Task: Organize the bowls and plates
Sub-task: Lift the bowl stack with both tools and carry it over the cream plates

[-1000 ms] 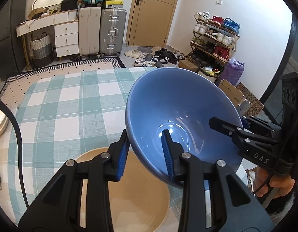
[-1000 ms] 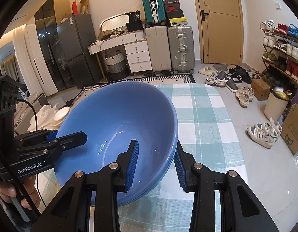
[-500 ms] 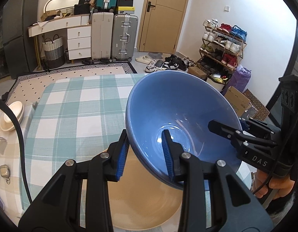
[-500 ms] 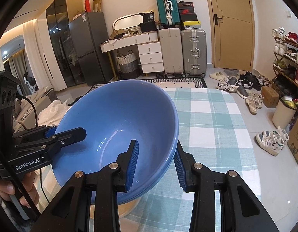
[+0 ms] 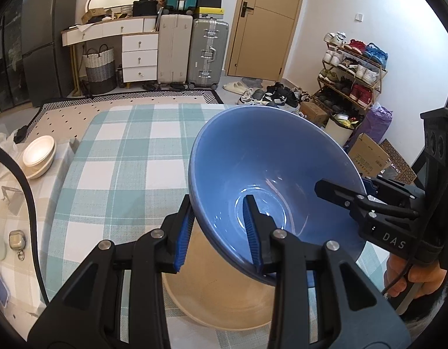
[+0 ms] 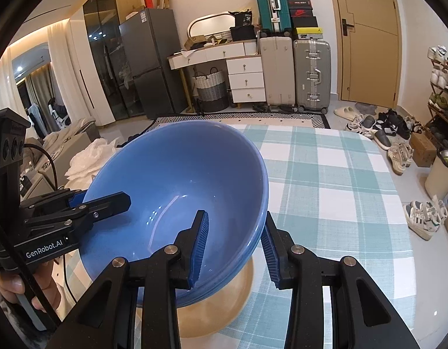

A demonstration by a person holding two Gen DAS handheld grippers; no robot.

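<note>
The blue bowl (image 5: 270,174) fills mid-frame, tilted, held above a beige plate (image 5: 224,299) on the checked desk (image 5: 122,151). Left gripper (image 5: 218,232) and right gripper (image 6: 234,244) each pinch opposite rims, one finger inside, one outside; possibly stacked bowls.

Bright, sharp frames — fisheye-warped, edges vignetted.
</note>
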